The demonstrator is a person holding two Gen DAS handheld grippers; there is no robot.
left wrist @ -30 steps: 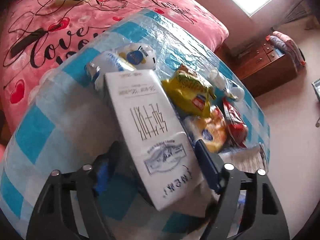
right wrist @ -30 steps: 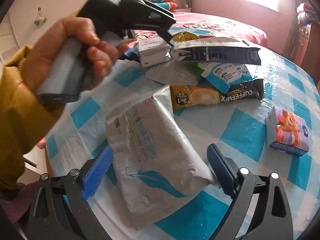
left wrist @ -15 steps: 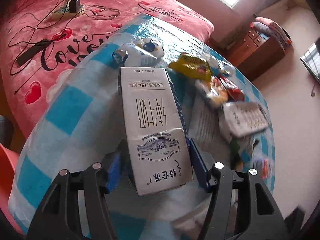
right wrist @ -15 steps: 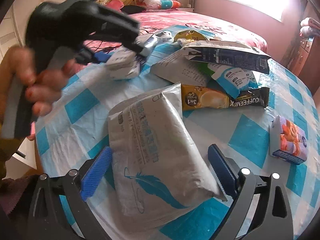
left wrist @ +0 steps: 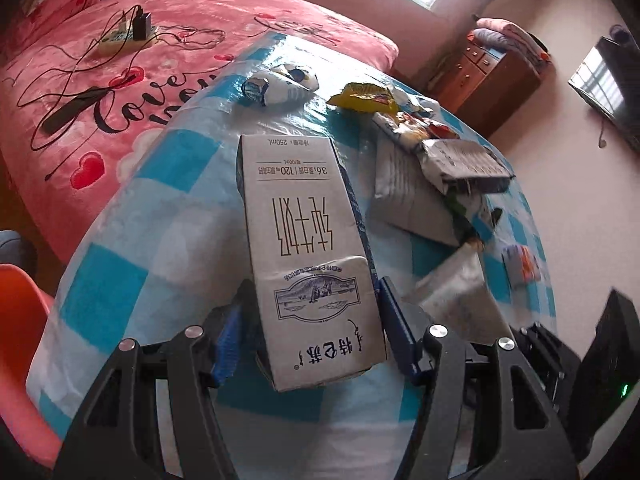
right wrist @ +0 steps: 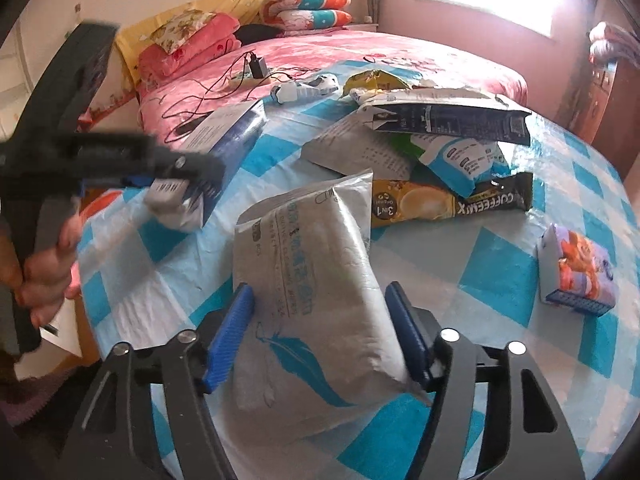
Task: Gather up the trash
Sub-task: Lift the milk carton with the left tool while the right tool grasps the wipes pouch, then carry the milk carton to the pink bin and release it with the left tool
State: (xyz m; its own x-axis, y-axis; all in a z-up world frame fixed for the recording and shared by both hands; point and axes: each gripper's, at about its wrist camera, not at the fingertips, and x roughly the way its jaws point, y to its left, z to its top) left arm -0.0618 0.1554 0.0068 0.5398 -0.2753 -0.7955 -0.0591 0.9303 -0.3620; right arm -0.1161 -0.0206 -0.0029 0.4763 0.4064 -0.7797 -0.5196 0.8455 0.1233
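The left gripper (left wrist: 310, 328) has lifted the milk carton (left wrist: 310, 248) clear — clenched; the right gripper (right wrist: 320, 332) has closed on the grey pouch (right wrist: 316, 300) between its fingers — both ready for binning.

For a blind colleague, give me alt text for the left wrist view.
The left gripper clamps a white milk carton above a blue-checked table strewn with snack wrappers, a pink bed behind.

The left tool (left wrist: 308, 338) grips a white milk carton (left wrist: 308, 248) between its blue pads, held above the blue-checked counter (left wrist: 160, 232) strewn with wrappers (left wrist: 440, 160).
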